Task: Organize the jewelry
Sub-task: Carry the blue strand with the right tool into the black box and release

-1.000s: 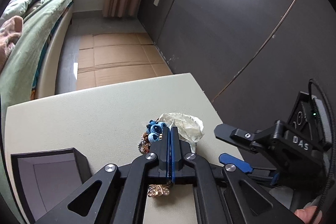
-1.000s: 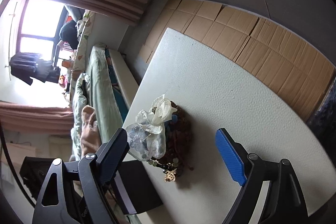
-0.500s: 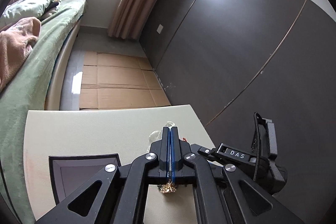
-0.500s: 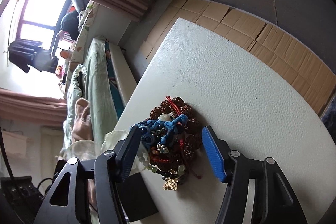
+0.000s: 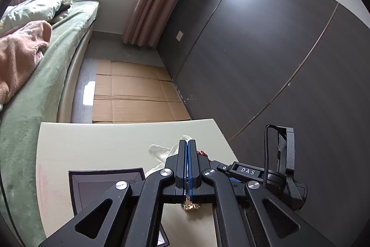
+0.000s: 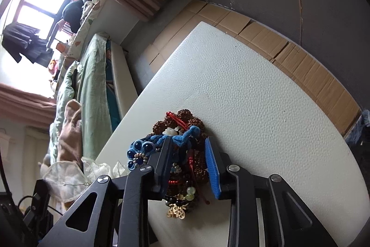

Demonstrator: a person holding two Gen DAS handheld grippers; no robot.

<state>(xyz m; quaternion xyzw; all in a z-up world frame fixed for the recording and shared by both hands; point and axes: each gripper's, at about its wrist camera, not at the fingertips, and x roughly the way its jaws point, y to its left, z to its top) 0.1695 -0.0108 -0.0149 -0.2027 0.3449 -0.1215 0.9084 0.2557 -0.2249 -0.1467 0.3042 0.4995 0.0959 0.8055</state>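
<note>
A pile of jewelry (image 6: 182, 145) lies on the white table (image 6: 254, 94): brown bead bracelets, red cord, a blue knotted ornament (image 6: 143, 149) and a gold charm (image 6: 177, 213). My right gripper (image 6: 187, 142) has its jaws around the pile, close to its sides, partly closed. My left gripper (image 5: 187, 145) is shut on a sheer organza pouch (image 5: 161, 152) and holds it above the table. The pouch also shows at the left in the right wrist view (image 6: 67, 177). The gold charm (image 5: 190, 205) shows under the left gripper.
A dark jewelry box (image 5: 101, 186) stands open on the table at the left of the left wrist view. The right gripper's body (image 5: 266, 175) is beside the left one. The table edge, cardboard floor (image 5: 134, 94) and a bed (image 5: 41, 75) lie beyond.
My left gripper has lifted the pouch off the jewelry pile and away to the left. My right gripper has moved down over the uncovered pile and its jaws have narrowed around it.
</note>
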